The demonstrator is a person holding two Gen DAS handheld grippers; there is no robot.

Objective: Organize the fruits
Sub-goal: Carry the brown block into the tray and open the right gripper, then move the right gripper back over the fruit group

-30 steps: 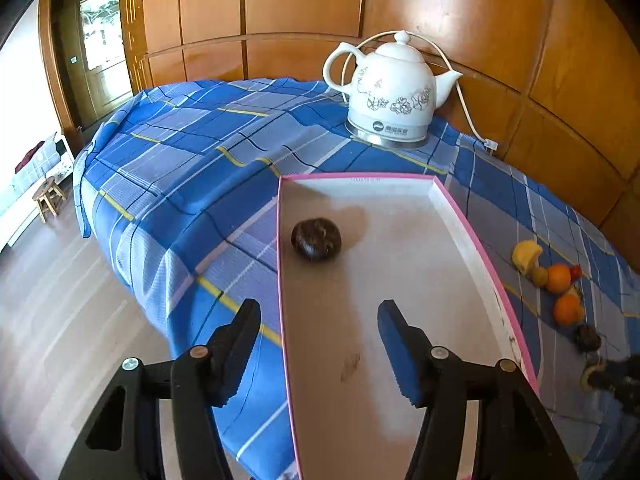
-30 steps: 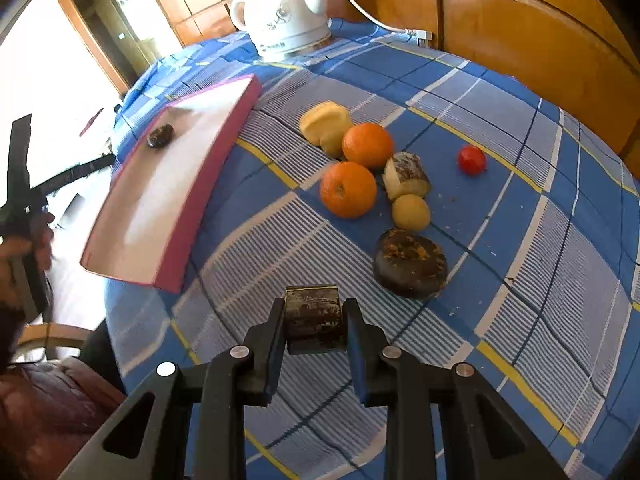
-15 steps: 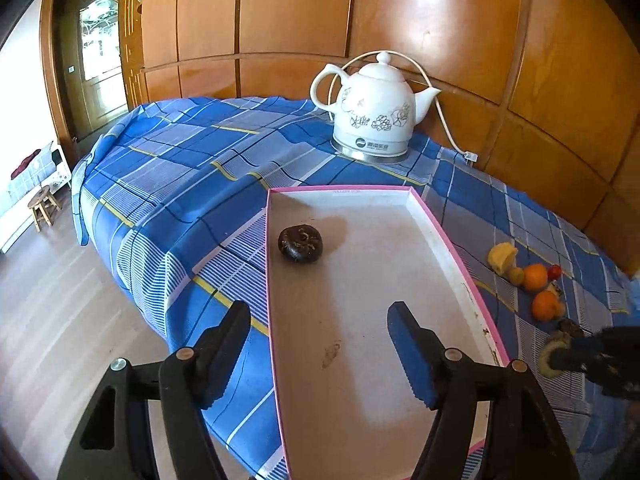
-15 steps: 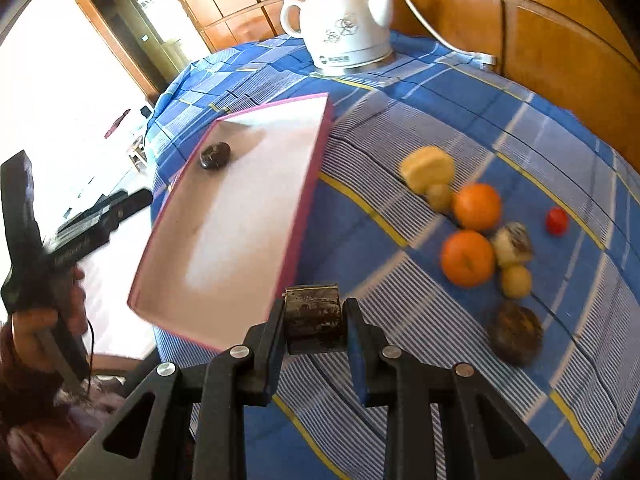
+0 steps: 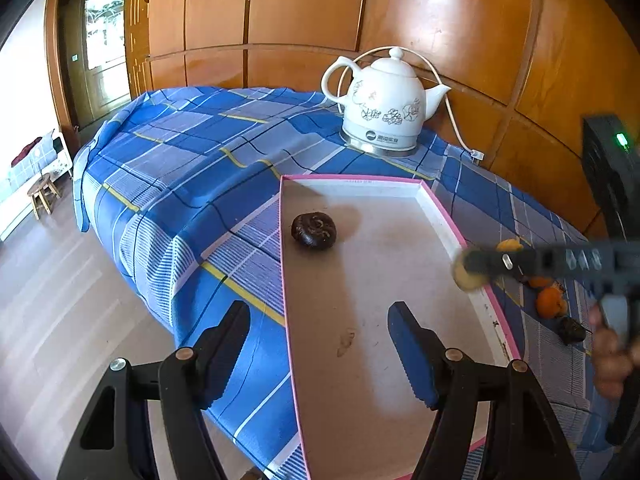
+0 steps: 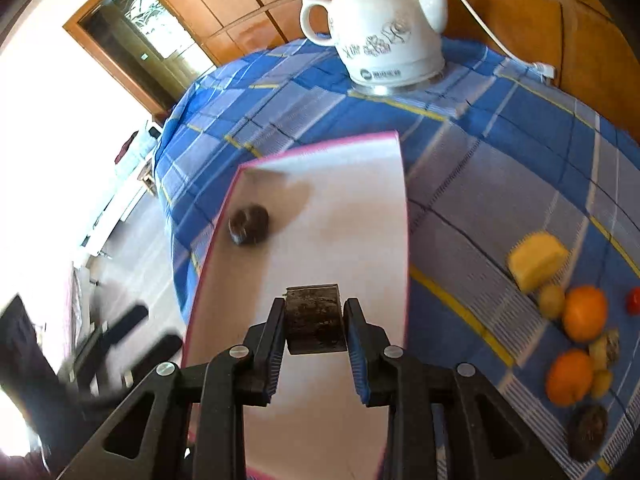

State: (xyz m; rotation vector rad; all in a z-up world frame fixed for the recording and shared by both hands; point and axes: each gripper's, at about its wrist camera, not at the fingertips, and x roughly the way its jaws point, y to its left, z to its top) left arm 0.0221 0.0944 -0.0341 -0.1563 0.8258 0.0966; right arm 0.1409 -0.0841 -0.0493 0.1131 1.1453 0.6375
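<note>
A pink-rimmed white tray [image 5: 352, 182] [image 6: 396, 200] lies on the blue plaid tablecloth, with one dark round fruit [image 5: 313, 230] [image 6: 249, 224] in its far left corner. My right gripper [image 6: 316, 320] is shut on a dark cut fruit piece [image 6: 314, 318] and holds it above the tray's near half. It shows blurred in the left wrist view [image 5: 472, 268] over the tray's right rim. My left gripper [image 5: 320, 336] is open and empty above the tray's near left edge. Two oranges [image 6: 584, 314] [image 6: 568, 376], a yellow piece [image 6: 538, 260] and other fruits lie right of the tray.
A white ceramic kettle [image 5: 386, 106] [image 6: 384, 32] with a cord stands behind the tray by the wooden wall. The table edge [image 5: 132, 240] drops to the floor on the left. A red tomato [image 6: 634, 300] and a dark fruit [image 6: 588, 432] lie at the right.
My right gripper has carried the dark fruit piece from above the cloth leftward to above the tray. The left gripper stayed open and drew back slightly.
</note>
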